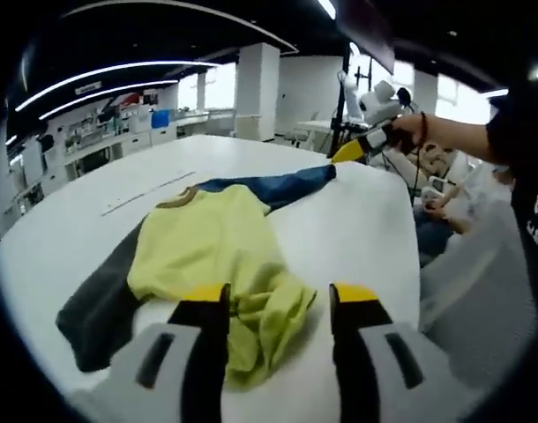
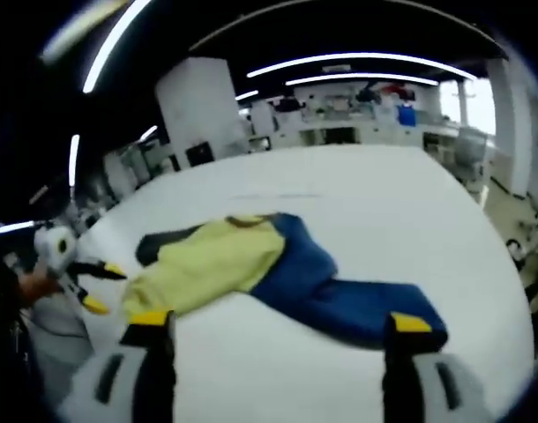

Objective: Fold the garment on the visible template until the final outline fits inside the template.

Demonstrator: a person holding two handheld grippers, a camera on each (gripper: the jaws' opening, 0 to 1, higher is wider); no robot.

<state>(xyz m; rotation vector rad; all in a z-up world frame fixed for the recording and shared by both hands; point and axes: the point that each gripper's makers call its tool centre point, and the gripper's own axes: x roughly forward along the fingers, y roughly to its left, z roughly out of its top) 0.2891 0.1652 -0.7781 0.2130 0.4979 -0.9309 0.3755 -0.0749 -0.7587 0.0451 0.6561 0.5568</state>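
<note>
A garment lies on the white table [image 1: 357, 220]: a yellow-green body [image 1: 207, 242], a dark grey sleeve [image 1: 97, 313] and a blue sleeve [image 1: 273, 187] stretched out to the far right. My left gripper [image 1: 280, 300] is open, and the bunched yellow hem [image 1: 269, 326] lies between its yellow-tipped jaws. In the right gripper view the blue sleeve [image 2: 339, 300] runs toward me and its cuff lies by the right jaw. My right gripper [image 2: 280, 322] stands wide open over it. A hand holds each gripper where it shows in the other view: the right gripper [image 1: 350, 150] and the left gripper [image 2: 100, 286].
A faint straight line [image 1: 150, 189] is marked on the table beyond the garment. The table's edge [image 1: 414, 264] drops off at the right, where a person [image 1: 445, 189] sits. Benches and a white pillar [image 1: 258, 88] stand far behind.
</note>
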